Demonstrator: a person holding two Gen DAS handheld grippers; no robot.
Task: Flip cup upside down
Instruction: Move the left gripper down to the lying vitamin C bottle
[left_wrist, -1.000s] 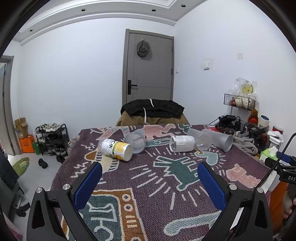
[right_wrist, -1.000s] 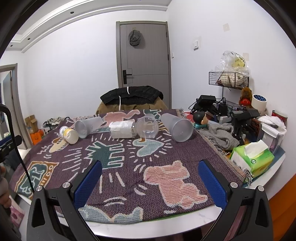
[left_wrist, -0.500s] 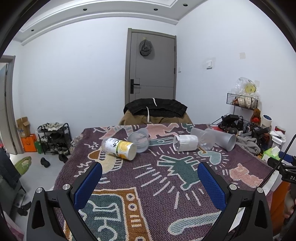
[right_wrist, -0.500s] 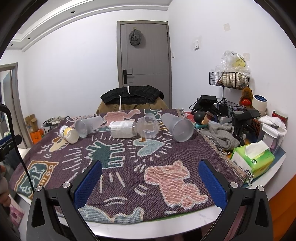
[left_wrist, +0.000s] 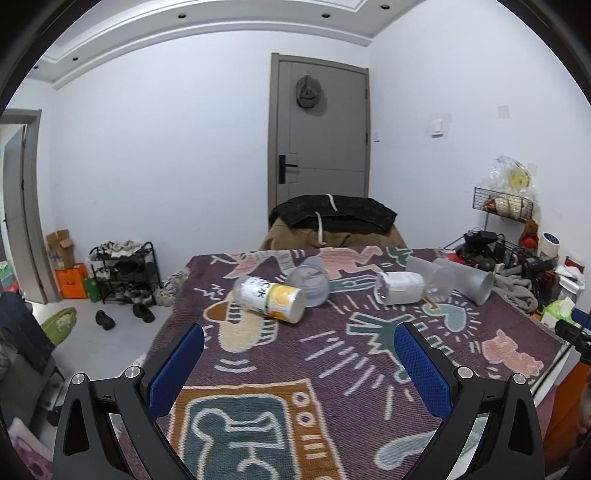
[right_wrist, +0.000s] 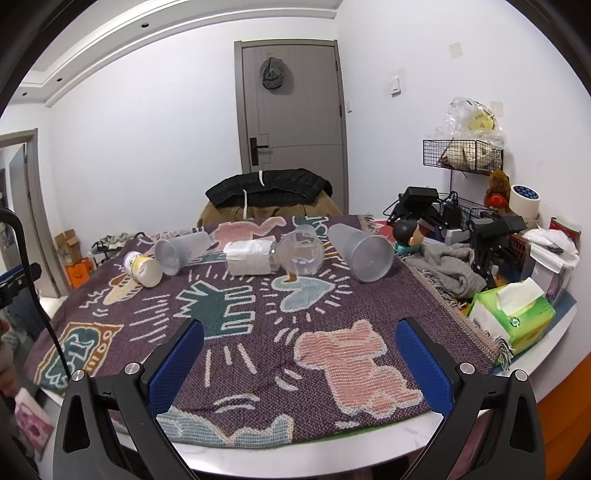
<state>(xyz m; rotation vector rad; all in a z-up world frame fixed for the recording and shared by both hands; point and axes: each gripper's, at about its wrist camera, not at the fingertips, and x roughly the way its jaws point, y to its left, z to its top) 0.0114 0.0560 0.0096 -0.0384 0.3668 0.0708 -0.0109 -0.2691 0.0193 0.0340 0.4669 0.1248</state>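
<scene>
Several cups lie on their sides in a row across the far part of a patterned purple cloth (left_wrist: 332, 362) (right_wrist: 258, 325). From left: a white-and-yellow printed cup (left_wrist: 271, 298) (right_wrist: 143, 268), a frosted cup (left_wrist: 309, 281) (right_wrist: 181, 250), a white-wrapped cup (left_wrist: 400, 288) (right_wrist: 251, 257), a clear cup (left_wrist: 436, 278) (right_wrist: 301, 254) and a frosted grey cup (left_wrist: 471, 280) (right_wrist: 360, 251). My left gripper (left_wrist: 299, 350) is open and empty, short of the printed cup. My right gripper (right_wrist: 299, 350) is open and empty near the table's front edge.
A green tissue box (right_wrist: 513, 314), grey cloth (right_wrist: 447, 269), wire racks and gadgets (right_wrist: 461, 218) crowd the table's right side. A chair with a black jacket (right_wrist: 269, 188) stands behind the table. A shoe rack (left_wrist: 122, 269) stands on the floor at left.
The left gripper has swung left and moved closer, so the printed cup now sits nearer the middle of its view. The right gripper has barely moved. The cups have not moved.
</scene>
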